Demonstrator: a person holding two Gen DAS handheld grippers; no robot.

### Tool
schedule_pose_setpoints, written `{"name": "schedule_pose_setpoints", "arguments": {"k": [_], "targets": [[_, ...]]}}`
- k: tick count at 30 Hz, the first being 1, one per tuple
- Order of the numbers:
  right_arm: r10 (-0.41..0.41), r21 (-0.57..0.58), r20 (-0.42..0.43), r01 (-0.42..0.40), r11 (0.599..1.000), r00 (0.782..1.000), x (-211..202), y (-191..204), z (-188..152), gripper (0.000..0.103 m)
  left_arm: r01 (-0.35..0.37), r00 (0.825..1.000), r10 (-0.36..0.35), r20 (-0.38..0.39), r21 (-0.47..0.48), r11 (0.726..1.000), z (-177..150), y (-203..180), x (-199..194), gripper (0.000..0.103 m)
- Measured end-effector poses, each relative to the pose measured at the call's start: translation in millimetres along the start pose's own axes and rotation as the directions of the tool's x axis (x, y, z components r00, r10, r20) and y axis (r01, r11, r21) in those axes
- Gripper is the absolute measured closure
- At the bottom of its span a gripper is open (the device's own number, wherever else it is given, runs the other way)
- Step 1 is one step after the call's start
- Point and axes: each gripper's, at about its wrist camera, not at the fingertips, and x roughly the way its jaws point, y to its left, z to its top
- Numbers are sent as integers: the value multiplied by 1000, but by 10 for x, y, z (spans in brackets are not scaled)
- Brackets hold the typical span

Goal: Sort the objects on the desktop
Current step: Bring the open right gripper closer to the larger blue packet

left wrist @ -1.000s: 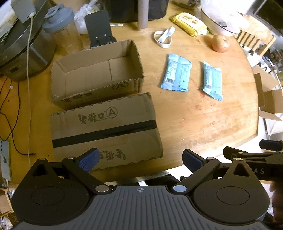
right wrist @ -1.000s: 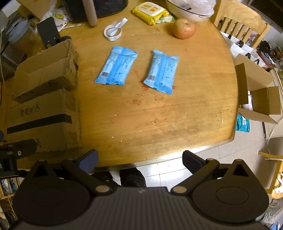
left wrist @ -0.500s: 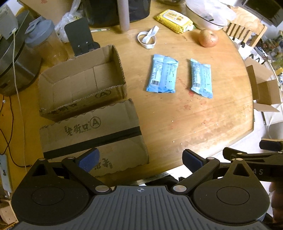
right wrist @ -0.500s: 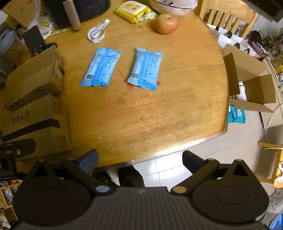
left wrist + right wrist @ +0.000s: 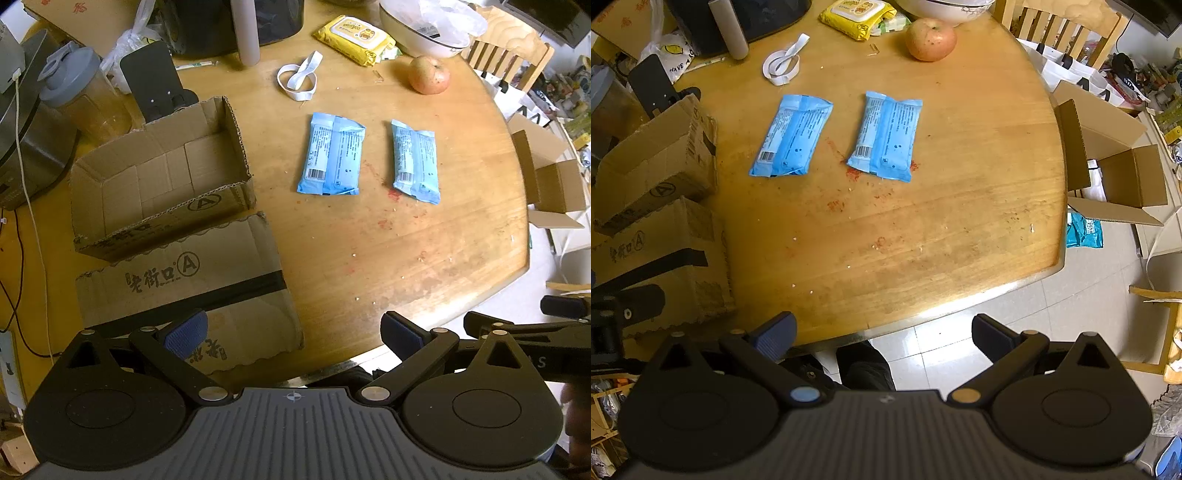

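Two blue packets are lying flat on the round wooden table (image 5: pixel 424 258), side by side and apart: the left packet (image 5: pixel 332 155) and the right packet (image 5: pixel 415 160). To their left an open cardboard box (image 5: pixel 159 173) is sitting with nothing visible inside, and a closed cardboard box (image 5: pixel 184 288) is standing just near of it.

The left gripper (image 5: pixel 293 328) is hovering over the near table edge, partly above the closed box. The right gripper (image 5: pixel 884 328) is hanging off the near edge, over the floor. Both sets of fingers are standing wide apart, holding nothing and touching nothing.

The scene is fitting either packets waiting to go into the open box, or packets taken out and laid in a row; the pictures are not settling which.

Whichever packet is handled, the inspector is judging that a sound grip is calling for a descent square over it, fingers straddling the narrow width at mid-length, since the film is looking slippery and soft. Closing at a sealed end is risking a droop or slip. The open box's near wall is standing high enough to snag a low carry.
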Motion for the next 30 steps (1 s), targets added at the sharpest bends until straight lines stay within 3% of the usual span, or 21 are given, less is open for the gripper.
{"name": "schedule_pose_setpoints", "arguments": {"k": [30], "targets": [[19,4,-3,-19,1000,1000,135,21,352,0,0,1000,0,-9,6,1000,39,31,22,0]]}}
